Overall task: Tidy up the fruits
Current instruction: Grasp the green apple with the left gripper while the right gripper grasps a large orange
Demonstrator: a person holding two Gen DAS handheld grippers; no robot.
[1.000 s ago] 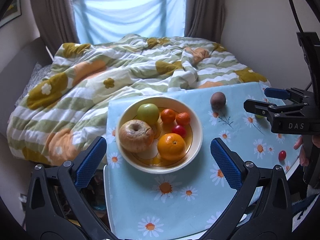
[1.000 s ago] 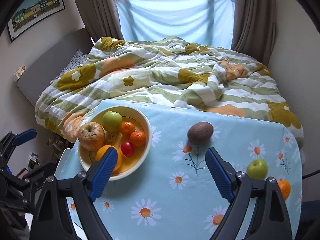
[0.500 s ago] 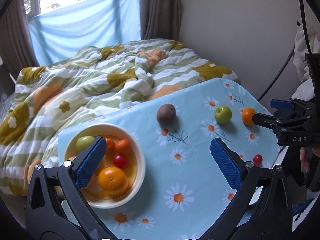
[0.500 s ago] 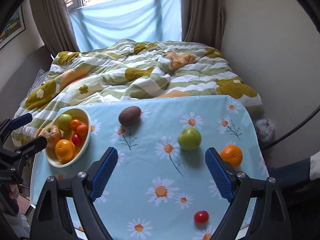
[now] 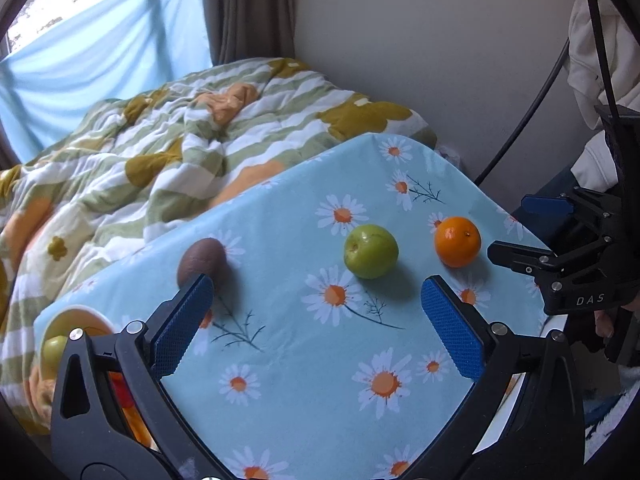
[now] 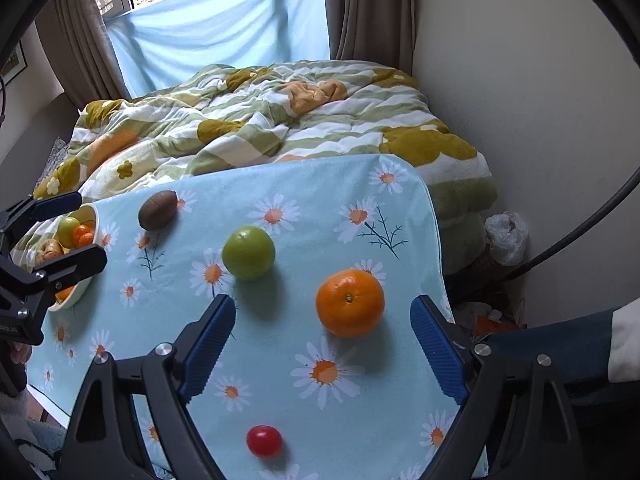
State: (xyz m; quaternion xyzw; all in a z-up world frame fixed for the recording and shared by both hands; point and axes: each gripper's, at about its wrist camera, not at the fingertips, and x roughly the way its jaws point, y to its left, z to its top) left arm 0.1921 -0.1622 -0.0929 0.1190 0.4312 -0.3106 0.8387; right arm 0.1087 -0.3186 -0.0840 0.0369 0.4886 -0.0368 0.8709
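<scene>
On the daisy-print table (image 5: 320, 392) lie a brown kiwi (image 5: 201, 261), a green apple (image 5: 371, 251) and an orange (image 5: 457, 241). In the right wrist view the orange (image 6: 350, 303) sits just ahead of my open right gripper (image 6: 322, 316), with the green apple (image 6: 248, 253) and kiwi (image 6: 157, 210) further left and a small red tomato (image 6: 264, 441) near the front edge. My left gripper (image 5: 316, 300) is open and empty above the table, the apple ahead of it. The fruit bowl (image 6: 78, 280) holds several fruits at the table's left end.
A bed with a green, white and mustard quilt (image 6: 260, 120) borders the table's far edge. A wall stands to the right, with a plastic bag (image 6: 506, 236) and clutter on the floor. A black cable (image 5: 528, 104) hangs at the right.
Both grippers swung right, away from the bowl. The apple and orange now sit closer ahead, and the bowl has slid to the left edge of both views.
</scene>
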